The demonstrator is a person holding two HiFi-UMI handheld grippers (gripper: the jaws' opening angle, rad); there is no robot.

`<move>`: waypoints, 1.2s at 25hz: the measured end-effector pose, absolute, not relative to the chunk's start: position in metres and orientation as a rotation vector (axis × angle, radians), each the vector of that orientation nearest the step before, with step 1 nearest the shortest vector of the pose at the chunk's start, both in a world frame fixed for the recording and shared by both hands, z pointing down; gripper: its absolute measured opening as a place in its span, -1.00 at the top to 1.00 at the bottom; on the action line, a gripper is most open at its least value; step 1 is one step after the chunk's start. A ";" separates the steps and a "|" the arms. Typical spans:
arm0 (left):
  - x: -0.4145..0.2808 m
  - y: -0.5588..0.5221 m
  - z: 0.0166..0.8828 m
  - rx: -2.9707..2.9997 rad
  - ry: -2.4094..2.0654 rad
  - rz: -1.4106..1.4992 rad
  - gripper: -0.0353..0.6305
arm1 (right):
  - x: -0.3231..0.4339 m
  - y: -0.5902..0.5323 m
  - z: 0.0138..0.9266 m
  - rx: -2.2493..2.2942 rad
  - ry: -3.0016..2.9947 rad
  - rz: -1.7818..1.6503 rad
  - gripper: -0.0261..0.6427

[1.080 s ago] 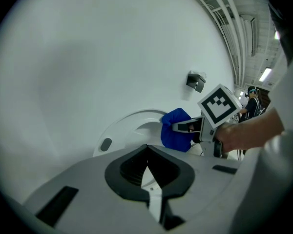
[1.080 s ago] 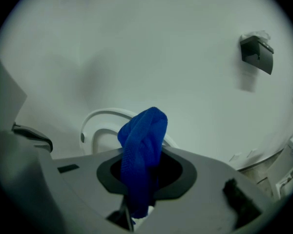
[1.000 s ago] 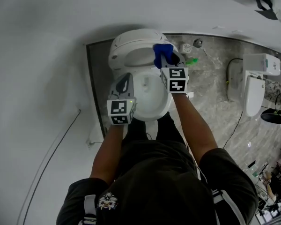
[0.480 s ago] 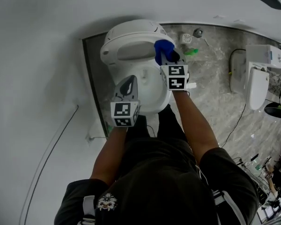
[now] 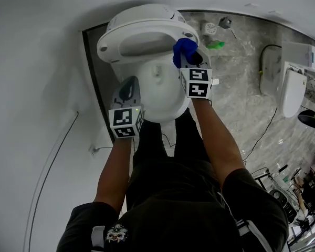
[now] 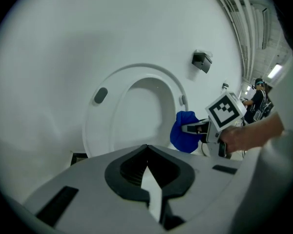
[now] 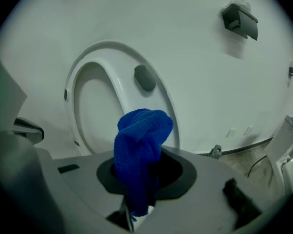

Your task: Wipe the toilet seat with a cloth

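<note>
The white toilet [image 5: 163, 96] stands with its seat [image 5: 147, 35] raised against the wall. My right gripper [image 5: 190, 56] is shut on a bunched blue cloth [image 5: 184, 50], just over the bowl's right rim near the hinge. In the right gripper view the cloth [image 7: 140, 145] sticks up out of the shut jaws of my right gripper [image 7: 140, 186], in front of the raised seat ring [image 7: 115, 77]. My left gripper [image 5: 129, 87] hangs shut and empty over the bowl's left rim. Its own view shows the left gripper [image 6: 147, 152] with jaws together, the seat ring [image 6: 107, 126] behind, and the cloth [image 6: 184, 130] at right.
A second white toilet [image 5: 287, 96] stands on the marble floor [image 5: 241, 88] at right, with a green object [image 5: 215, 45] and round fittings [image 5: 209, 28] beside the near toilet. A cable [image 5: 52, 167] runs along the left. A dark fixture [image 6: 201, 61] hangs on the wall.
Both grippers have sunk closer to the toilet bowl, the left one drifting left in the head view. The blue cloth stays in the right gripper's jaws.
</note>
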State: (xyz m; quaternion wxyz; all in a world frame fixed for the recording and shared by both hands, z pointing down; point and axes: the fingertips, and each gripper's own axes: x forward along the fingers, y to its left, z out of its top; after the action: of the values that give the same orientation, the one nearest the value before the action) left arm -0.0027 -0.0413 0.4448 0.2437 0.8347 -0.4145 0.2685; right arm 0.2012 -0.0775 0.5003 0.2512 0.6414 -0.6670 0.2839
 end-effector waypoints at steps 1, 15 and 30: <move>-0.004 -0.038 0.451 2.271 -1.131 0.737 0.87 | 0.201 -0.073 0.508 1.732 -1.809 0.778 0.69; -0.035 -0.015 0.513 2.169 -1.129 0.754 0.87 | 0.189 -0.030 0.602 1.623 -1.648 0.891 0.69; -0.061 -0.006 0.538 2.173 -1.084 0.760 0.87 | 0.148 -0.019 0.688 1.354 -1.553 0.828 0.69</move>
State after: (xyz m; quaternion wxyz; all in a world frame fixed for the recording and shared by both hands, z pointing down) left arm -0.0615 -0.0063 0.5382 0.2941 0.8163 -0.4070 0.2855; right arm 0.1481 -0.0187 0.6878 0.4446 0.5462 -0.6264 0.3340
